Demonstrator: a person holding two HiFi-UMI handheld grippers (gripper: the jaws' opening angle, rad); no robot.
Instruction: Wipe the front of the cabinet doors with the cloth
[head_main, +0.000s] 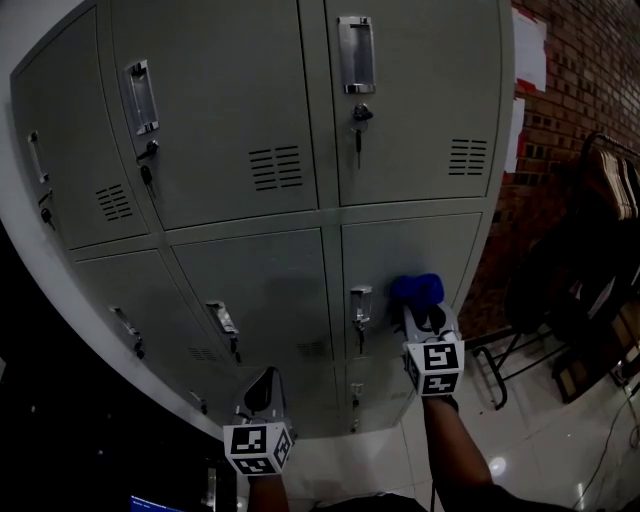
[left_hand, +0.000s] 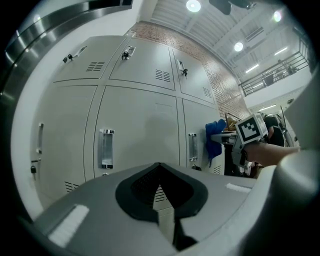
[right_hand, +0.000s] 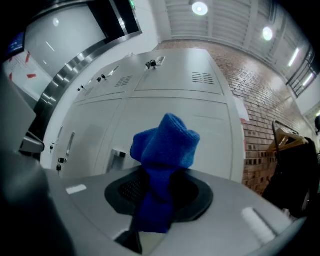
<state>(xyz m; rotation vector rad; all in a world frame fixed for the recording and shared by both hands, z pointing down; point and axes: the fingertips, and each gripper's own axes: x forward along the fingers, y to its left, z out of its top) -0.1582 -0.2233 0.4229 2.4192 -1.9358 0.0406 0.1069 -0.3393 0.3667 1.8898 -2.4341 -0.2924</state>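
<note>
Head view: the right gripper (head_main: 424, 322) is clamped on a bunched blue cloth (head_main: 415, 288). It holds the cloth at the cabinet's right-edge door (head_main: 440, 245) in the second row, just beside the handle (head_main: 361, 305); contact cannot be confirmed. The left gripper (head_main: 262, 388) hangs lower, jaws together and empty. Judgement: wiping looks barely begun, as no door shows wipe marks and the other doors are outstanding. Fronts are grey painted metal. A brick wall (head_main: 580, 90) stands to the right above a glossy floor (head_main: 540, 440).
</note>
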